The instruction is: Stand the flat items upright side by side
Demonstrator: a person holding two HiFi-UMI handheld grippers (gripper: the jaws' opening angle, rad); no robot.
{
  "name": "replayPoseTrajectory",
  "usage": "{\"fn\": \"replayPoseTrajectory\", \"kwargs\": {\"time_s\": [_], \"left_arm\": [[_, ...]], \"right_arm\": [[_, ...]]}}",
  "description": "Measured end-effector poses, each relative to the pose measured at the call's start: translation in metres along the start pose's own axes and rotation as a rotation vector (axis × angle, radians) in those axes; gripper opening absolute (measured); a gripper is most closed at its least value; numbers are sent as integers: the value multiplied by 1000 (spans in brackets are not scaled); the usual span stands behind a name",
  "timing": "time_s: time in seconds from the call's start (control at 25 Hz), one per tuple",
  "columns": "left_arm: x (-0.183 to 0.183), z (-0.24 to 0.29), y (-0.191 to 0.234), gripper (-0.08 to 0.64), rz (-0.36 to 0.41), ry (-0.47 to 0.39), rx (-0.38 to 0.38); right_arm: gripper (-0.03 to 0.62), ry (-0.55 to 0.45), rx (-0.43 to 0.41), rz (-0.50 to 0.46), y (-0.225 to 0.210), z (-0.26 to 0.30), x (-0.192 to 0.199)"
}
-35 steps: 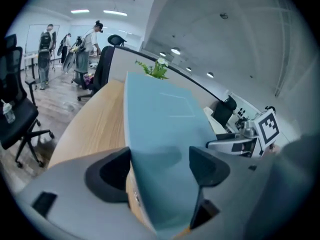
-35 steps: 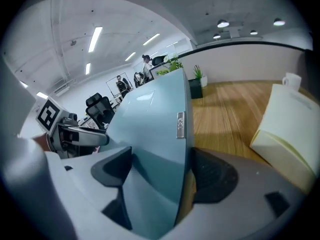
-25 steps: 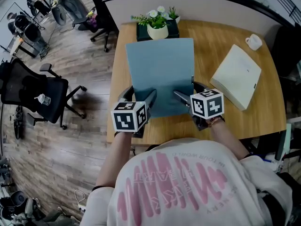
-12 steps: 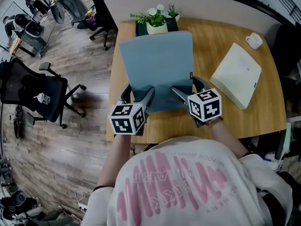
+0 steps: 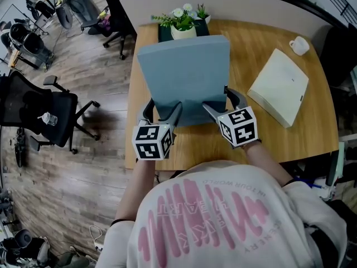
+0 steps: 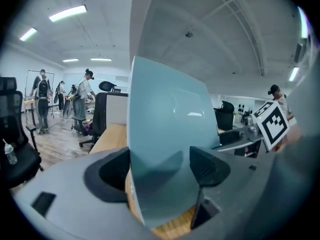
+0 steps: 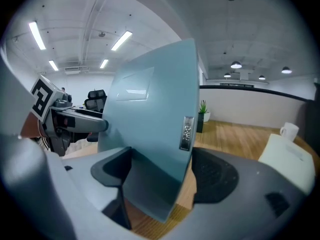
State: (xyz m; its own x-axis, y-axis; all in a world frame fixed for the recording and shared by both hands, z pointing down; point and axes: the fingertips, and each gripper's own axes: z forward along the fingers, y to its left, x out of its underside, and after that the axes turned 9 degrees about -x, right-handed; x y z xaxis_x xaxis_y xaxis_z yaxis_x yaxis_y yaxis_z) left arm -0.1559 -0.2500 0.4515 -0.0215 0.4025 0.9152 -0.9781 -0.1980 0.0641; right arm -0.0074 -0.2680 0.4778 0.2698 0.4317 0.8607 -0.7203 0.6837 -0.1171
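Here, my left claw (image 5: 163, 110) and right claw (image 5: 222, 103) each grip a lower corner of the blue folder (image 5: 187, 74). It stands tilted on its bottom edge on the desk (image 5: 259, 43), near a potted plant (image 5: 184, 29). A white folder (image 5: 279, 88) lies flat to its right.

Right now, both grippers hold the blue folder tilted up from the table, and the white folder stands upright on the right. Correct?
No. The head view shows the white folder lying flat on the table, not upright. The rest stands: the left gripper and right gripper both have their jaws on the blue folder, tilted up.
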Motion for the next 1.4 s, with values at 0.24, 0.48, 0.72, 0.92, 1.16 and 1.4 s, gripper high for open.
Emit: {"fn": "replayPoseTrajectory", "kwargs": {"time_s": [0.24, 0.48, 0.72, 0.92, 1.16, 1.4], "left_arm": [[-2, 2, -2, 373, 43, -41, 6], [-3, 4, -3, 373, 109, -45, 25], [1, 0, -5, 373, 151, -36, 33], [4, -6, -6, 373, 135, -33, 48], [7, -11, -8, 373, 114, -42, 53], [8, -13, -9, 373, 94, -44, 67]], "right_arm": [[371, -10, 52, -81, -4, -1, -2], [371, 10, 80, -112, -7, 0, 0], [373, 3, 98, -124, -5, -3, 2], [374, 7, 110, -123, -2, -6, 6], [366, 20, 133, -129, 5, -12, 13], [353, 21, 152, -109, 10, -17, 18]]}}
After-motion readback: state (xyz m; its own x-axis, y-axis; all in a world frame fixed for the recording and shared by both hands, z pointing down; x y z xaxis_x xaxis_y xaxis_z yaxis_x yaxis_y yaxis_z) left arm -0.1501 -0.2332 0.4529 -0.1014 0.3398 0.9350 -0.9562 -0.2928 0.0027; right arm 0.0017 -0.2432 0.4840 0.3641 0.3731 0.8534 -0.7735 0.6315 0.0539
